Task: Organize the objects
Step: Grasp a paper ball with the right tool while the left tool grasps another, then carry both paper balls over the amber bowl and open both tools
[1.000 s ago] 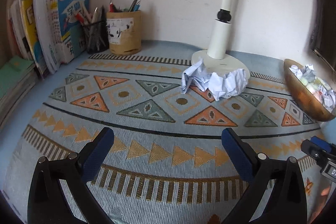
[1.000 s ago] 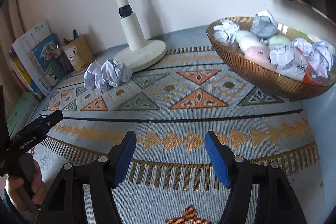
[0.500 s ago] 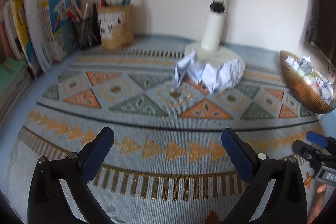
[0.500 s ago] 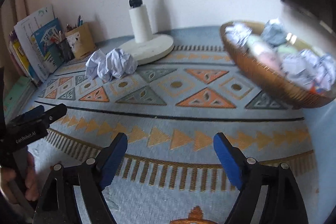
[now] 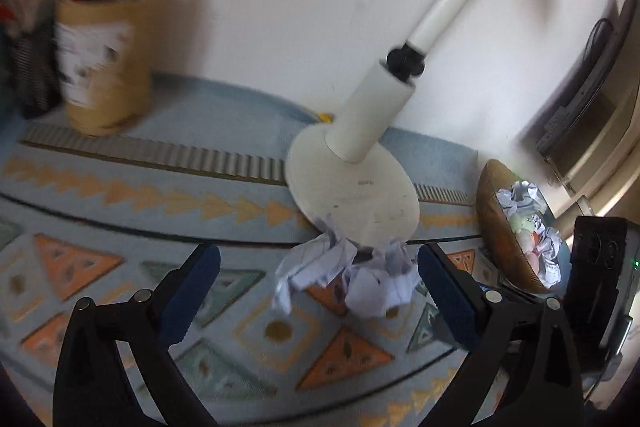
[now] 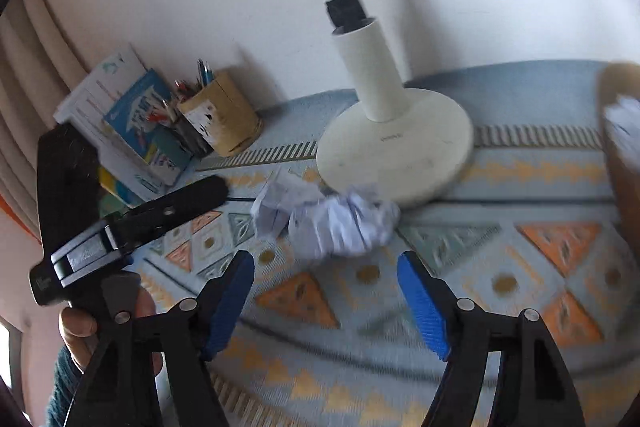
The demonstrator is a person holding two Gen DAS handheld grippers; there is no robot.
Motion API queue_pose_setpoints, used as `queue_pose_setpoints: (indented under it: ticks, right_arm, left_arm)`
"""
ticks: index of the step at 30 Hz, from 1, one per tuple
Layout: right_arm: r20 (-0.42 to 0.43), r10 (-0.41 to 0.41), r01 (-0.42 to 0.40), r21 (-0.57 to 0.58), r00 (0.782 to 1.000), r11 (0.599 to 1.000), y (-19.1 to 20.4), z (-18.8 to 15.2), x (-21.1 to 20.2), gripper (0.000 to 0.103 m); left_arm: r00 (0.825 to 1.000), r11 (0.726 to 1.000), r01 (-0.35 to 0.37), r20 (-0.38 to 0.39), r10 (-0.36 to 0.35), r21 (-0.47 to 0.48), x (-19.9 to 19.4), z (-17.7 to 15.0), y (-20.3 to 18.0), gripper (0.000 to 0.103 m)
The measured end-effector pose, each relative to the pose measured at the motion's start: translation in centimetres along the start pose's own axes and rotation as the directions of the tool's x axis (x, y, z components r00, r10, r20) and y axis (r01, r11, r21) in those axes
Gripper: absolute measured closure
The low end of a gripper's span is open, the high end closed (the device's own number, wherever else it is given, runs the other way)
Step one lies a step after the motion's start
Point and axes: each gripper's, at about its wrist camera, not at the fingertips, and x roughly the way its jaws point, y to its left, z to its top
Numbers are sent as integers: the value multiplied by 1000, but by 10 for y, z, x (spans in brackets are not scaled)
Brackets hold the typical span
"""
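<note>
Two sets of blue-padded fingers face the same target. The left gripper [image 5: 318,291] is spread wide and closing slightly, holding nothing; the crumpled paper [image 5: 352,277] sits just beyond and between its tips, nearer the right-hand pad. The right gripper [image 6: 326,301] is narrower, also closing, also empty, with the paper [image 6: 332,221] a little farther ahead. The wad's long axis runs left to right, so it seems to be two balls pressed together, though blur makes that uncertain. It lies on the patterned desk [image 5: 120,195], touching the near edge of the white lamp base [image 5: 352,195]. Off to the right stands the brown bowl [image 5: 490,223], already holding paper balls.
</note>
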Motion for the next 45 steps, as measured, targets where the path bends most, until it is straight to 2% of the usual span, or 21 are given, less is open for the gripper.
queue_pose_setpoints:
  ticks: [4, 5, 6, 7, 8, 9, 10, 13, 19, 21, 23, 25, 26, 28, 30, 33, 35, 37, 40, 42, 45]
  right_arm:
    - [-7, -6, 6, -13, 1000, 1000, -1, 10, 27, 32]
    - [-8, -8, 8, -12, 1000, 1000, -3, 12, 34, 33]
    - [-12, -11, 11, -12, 1000, 1000, -5, 13, 40, 40]
    - [-18, -15, 15, -14, 1000, 1000, -6, 13, 45, 48]
    - [-18, -11, 10, -14, 1000, 1000, -9, 14, 48, 50]
    - [-11, -3, 3, -11, 1000, 1000, -12, 14, 48, 59]
    - [-9, 6, -6, -7, 1000, 1000, -14, 14, 48, 64]
    - [-19, 38, -37, 30, 999, 999, -24, 12, 46, 69]
    - [9, 54, -55, 73, 998, 996, -33, -2, 4, 70]
    - [39, 27, -29, 48, 999, 998, -34, -13, -27, 70]
    - [52, -5, 3, 33, 999, 999, -38, -28, -54, 69]
    - [57, -14, 12, 35, 998, 999, -45, -44, -76, 68]
    - [67, -26, 24, 32, 997, 999, -48, -55, -88, 68]
    - [80, -69, 68, 21, 994, 997, -53, -71, -101, 68]
    - [82, -92, 92, 2, 992, 996, -57, -89, -112, 68]
    - [38, -141, 142, -29, 989, 989, -58, -115, -117, 68]
    - [22, -143, 145, -58, 989, 988, -58, -133, -126, 59]
    - [12, -143, 144, -73, 990, 987, -57, -146, -133, 39]
    - [23, -163, 165, -98, 986, 981, -56, -163, -148, 36]
    - [11, -148, 149, -99, 989, 984, -56, -167, -152, 34]
    - [5, -170, 170, -101, 985, 980, -53, -167, -150, 18]
  left_arm:
    - [1000, 1000, -8, -30, 9, 14, 24, 0, -3, 23]
    - [999, 1000, -4, -41, 5, 7, 29, 0, -2, 34]
    - [998, 1000, 1, -55, -1, 0, 34, -1, -1, 43]
    - [998, 1000, 1, -61, -1, 3, 35, -2, -2, 48]
    - [998, 1000, -3, -64, 3, 9, 37, -4, -1, 58]
    - [998, 1000, -4, -63, 5, 18, 37, -6, -3, 60]
    - [998, 1000, -7, -56, 9, 24, 36, -6, -3, 60]
    - [999, 999, -25, -33, 26, 42, 28, -10, -10, 61]
    - [999, 999, -28, 19, 28, 25, -15, -29, -25, 61]
    - [999, 999, -29, 25, 29, 13, -31, -45, -33, 61]
    - [999, 999, -24, 37, 25, -23, -47, -75, -40, 61]
    - [998, 998, -44, 45, 46, -51, -51, -98, -46, 61]
    - [996, 996, -78, 48, 80, -52, -52, -110, -50, 61]
    - [989, 991, -128, 63, 131, -47, -53, -126, -58, 61]
    - [987, 988, -142, 62, 145, -53, -54, -139, -63, 61]
    - [981, 986, -165, 98, 167, -34, -61, -145, -69, 61]
    - [979, 984, -178, 101, 179, -21, -61, -147, -71, 61]
    - [975, 980, -201, 98, 200, 4, -58, -149, -75, 61]
    - [970, 974, -220, 123, 211, 61, -59, -153, -84, 61]
    - [970, 971, -221, 123, 209, 91, -58, -155, -89, 61]
    - [969, 968, -228, 121, 215, 106, -56, -156, -92, 61]
